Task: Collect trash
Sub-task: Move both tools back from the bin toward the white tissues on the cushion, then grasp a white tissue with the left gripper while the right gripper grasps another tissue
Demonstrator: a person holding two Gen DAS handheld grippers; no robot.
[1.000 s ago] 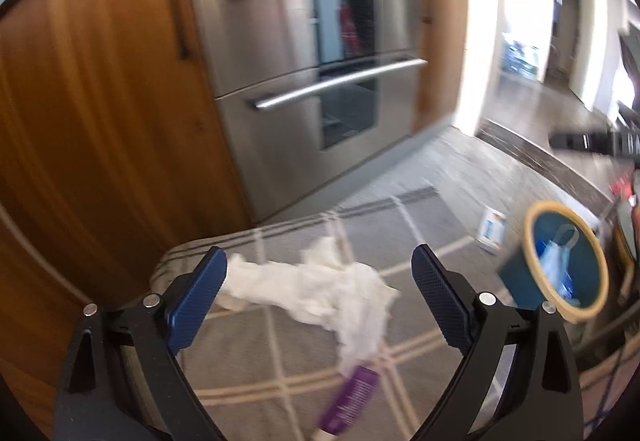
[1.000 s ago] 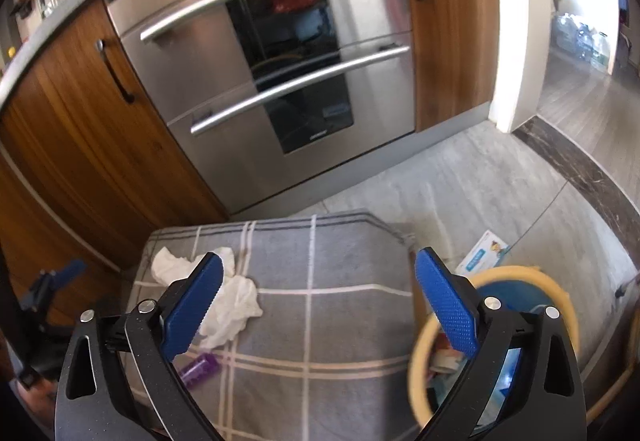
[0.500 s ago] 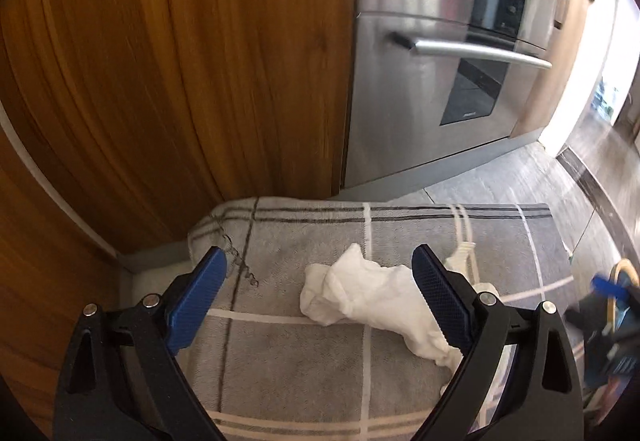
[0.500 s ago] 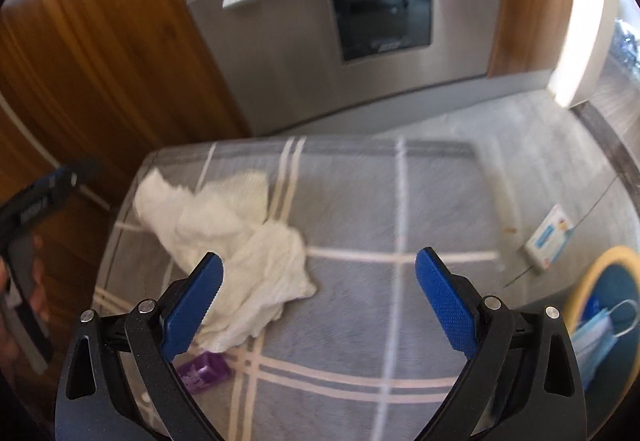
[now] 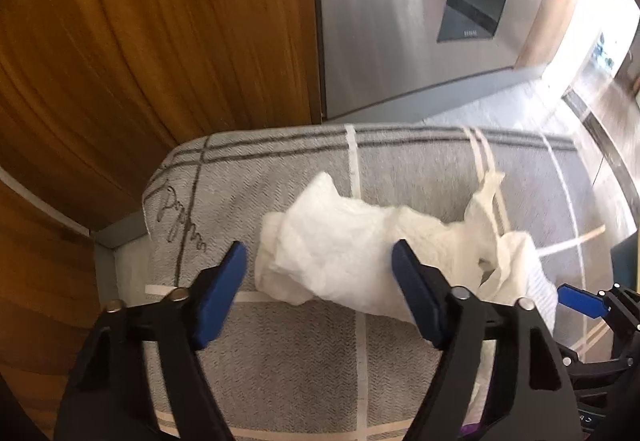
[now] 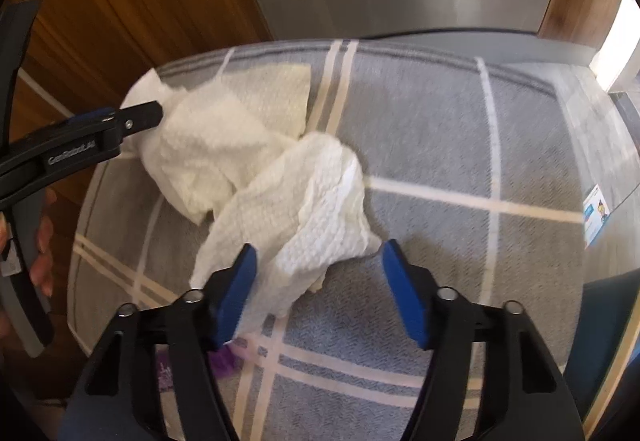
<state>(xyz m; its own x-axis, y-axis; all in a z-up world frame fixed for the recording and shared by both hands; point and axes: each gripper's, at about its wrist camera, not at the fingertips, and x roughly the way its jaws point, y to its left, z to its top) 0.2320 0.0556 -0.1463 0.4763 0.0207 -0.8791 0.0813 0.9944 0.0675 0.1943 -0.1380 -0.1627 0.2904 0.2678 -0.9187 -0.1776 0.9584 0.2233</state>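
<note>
A crumpled white paper towel lies on a grey checked rug before wooden cabinets. My left gripper is open, its blue pads on either side of the towel's left end. In the right wrist view the same towel spreads across the rug. My right gripper is open, its pads straddling the towel's near right end. The left gripper's tip shows at the towel's far left. A purple wrapper lies under the right gripper's left finger.
A steel oven and wooden cabinet doors stand behind the rug. A small white and blue packet lies on the floor at the right. A dark blue bin edge shows at the lower right.
Both grippers have moved down and closer to the towel. Their pads now sit around its two ends. Both jaws have narrowed but stay open.
</note>
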